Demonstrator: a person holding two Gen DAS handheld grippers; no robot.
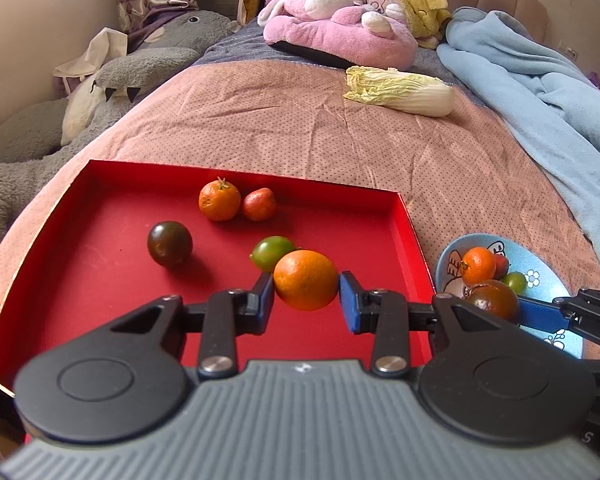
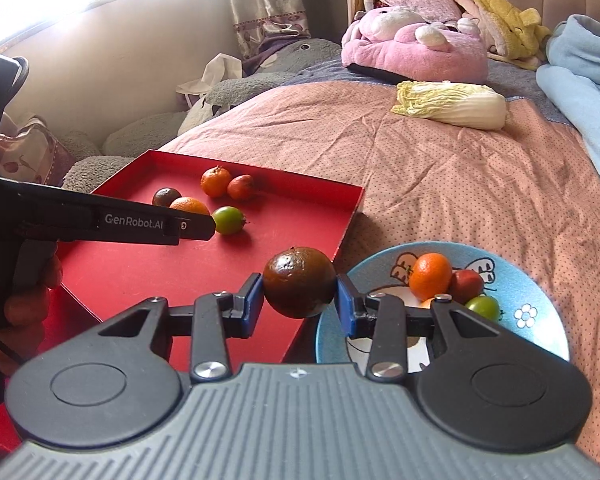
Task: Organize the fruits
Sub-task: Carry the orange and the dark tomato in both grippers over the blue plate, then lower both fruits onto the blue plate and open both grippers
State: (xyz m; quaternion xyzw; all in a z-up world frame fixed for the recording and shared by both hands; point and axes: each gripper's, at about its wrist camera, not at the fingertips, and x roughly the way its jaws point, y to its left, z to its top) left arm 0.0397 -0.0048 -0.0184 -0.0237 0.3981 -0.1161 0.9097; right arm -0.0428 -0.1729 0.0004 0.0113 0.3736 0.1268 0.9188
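Orange fruit clamped between left gripper pads above red tray's near-right corner, dark brown fruit gripped by right gripper over tray's right edge beside blue bowl, four fruits loose in tray, apparently three in bowl.

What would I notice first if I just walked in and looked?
Two tools each pinching a fruit: the left tool holds an orange over the red tray, the right tool a dark brown fruit beside the blue bowl. Behind, a pink plush lies on the bed.
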